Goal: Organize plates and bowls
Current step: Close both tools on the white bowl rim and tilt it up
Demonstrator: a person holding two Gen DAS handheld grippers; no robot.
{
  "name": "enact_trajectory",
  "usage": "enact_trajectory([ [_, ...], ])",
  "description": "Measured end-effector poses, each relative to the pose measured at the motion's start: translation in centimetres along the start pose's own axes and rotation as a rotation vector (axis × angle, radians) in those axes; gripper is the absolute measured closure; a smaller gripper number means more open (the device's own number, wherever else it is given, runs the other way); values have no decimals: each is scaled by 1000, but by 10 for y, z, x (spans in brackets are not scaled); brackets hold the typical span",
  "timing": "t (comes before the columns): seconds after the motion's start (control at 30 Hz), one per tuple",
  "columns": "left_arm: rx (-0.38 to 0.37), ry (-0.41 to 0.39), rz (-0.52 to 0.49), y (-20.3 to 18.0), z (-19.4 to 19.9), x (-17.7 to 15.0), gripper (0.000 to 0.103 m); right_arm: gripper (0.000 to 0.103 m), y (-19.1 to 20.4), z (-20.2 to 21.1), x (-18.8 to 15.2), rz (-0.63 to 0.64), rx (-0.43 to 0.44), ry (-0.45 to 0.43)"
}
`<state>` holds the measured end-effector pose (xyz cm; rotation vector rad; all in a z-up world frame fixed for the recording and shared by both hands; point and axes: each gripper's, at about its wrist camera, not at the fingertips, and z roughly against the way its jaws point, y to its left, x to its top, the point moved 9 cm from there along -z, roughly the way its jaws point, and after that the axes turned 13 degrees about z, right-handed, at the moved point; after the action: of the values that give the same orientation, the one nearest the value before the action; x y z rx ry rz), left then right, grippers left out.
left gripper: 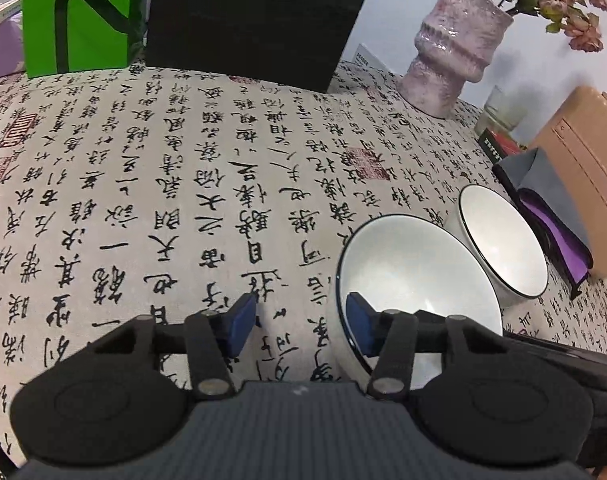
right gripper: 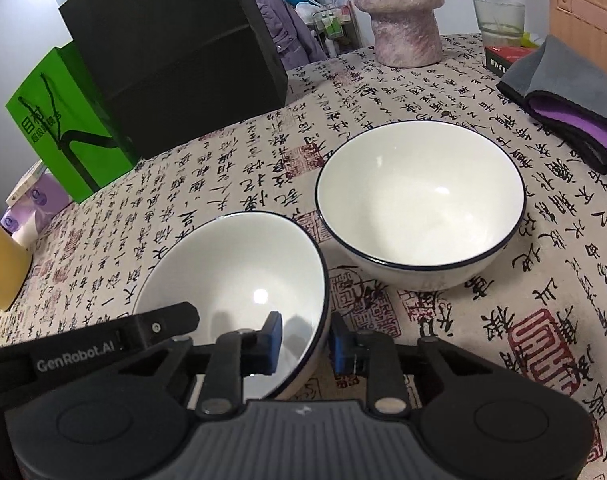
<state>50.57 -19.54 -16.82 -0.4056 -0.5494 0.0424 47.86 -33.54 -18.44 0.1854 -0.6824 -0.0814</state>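
Right gripper (right gripper: 305, 344) straddles near rim of tilted white ceramic bowl with dark rim (right gripper: 239, 276), pads either side; contact uncertain. Left gripper (left gripper: 301, 322) spread, one pad inside it. Matching upright bowl (right gripper: 419, 196) ahead-right. Step: grasp; next, nest them

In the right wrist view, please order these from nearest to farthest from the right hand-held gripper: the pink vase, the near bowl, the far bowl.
Measured from the right hand-held gripper:
1. Near bowl, its rim between the fingers, left of centre.
2. Far bowl, upright behind it, to the right.
3. Pink vase, at the back of the table.
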Motion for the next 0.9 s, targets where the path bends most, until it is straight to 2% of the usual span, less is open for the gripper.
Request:
enact_trajectory([
  [0.23,-22,10,-18,-5,-3,-3,65,85,-2,-2,0,0,0,-4],
  [0.3,-37,14,-27,-8,-3,-4,73,85,-2,-2,0,1,0,-7],
  [0.47,-61,14,-50,-13,-2,-6,85,86,-1,-2,0,7,1,-19],
  [0.9,-50,-11,-50,-12,-1,-5,87,86,3,0,-1,31,-8,-38],
])
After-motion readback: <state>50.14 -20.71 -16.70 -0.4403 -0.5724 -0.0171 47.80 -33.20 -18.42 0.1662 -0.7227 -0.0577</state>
